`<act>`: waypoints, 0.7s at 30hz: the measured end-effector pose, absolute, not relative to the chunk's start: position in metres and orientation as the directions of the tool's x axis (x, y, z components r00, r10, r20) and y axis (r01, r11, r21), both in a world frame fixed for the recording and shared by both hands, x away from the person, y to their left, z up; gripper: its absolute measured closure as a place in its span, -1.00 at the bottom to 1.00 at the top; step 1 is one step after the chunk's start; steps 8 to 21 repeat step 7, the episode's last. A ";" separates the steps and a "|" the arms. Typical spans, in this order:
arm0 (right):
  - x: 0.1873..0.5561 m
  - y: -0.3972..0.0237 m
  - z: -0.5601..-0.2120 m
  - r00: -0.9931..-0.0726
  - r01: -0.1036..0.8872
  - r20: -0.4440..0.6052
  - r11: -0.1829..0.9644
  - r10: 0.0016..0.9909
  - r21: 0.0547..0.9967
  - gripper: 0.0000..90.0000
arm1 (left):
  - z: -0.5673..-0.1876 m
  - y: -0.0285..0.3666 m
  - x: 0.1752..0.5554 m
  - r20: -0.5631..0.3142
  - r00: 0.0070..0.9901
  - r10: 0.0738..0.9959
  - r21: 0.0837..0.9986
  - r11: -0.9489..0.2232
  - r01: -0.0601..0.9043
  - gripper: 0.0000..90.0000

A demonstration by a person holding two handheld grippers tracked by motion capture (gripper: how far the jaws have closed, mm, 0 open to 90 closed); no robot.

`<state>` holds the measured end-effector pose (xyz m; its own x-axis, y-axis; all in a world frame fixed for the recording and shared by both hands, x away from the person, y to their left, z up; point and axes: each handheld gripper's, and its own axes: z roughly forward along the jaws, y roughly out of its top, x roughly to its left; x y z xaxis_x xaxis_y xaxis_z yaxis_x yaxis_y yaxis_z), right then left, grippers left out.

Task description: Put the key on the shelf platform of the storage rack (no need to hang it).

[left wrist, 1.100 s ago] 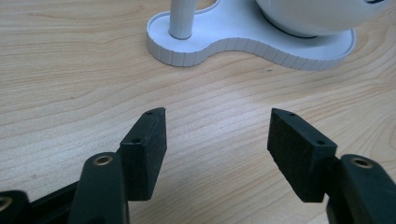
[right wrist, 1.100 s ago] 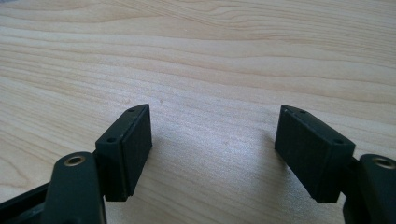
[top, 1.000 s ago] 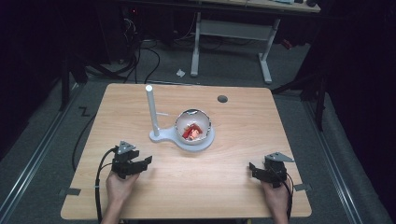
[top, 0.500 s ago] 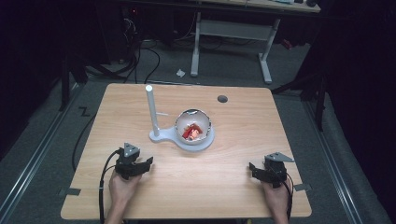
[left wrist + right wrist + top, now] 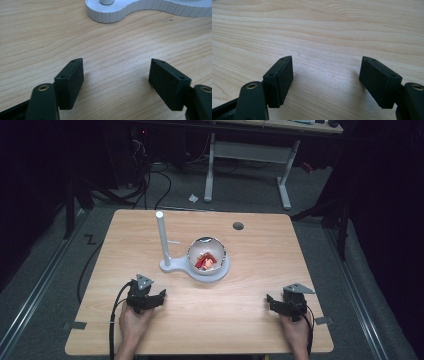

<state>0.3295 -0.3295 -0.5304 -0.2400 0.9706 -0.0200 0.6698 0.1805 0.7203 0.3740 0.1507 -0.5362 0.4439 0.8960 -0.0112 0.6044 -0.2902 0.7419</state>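
A white stand with an upright post sits mid-table, and its base holds a round bowl with red pieces inside. My left gripper lies low on the wood, near and left of the stand. Its jaws have just been opening and stand open with only bare table between them. The stand's ribbed white base shows ahead of it. My right gripper rests at the near right, open over bare wood.
The wooden table has a dark round hole near its far edge. Cables trail from both grippers over the near edge. Beyond the table are a dark floor, cables and a desk frame.
My left gripper has shifted slightly to the right and toward the near edge, and its jaws look wider apart. The right gripper has stayed where it was.
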 end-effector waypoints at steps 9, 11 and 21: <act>0.329 -0.330 -0.530 -0.240 0.670 -0.020 0.180 0.971 0.720 -0.39 | -0.536 0.151 0.374 -0.014 0.447 0.894 0.740 -0.292 0.606 -0.40; 0.329 -0.330 -0.530 -0.240 0.670 -0.020 0.180 0.971 0.720 -0.39 | -0.536 0.151 0.374 -0.014 0.447 0.894 0.740 -0.292 0.606 -0.40; 0.329 -0.330 -0.530 -0.240 0.670 -0.020 0.180 0.971 0.720 -0.39 | -0.536 0.151 0.374 -0.014 0.447 0.894 0.740 -0.292 0.606 -0.40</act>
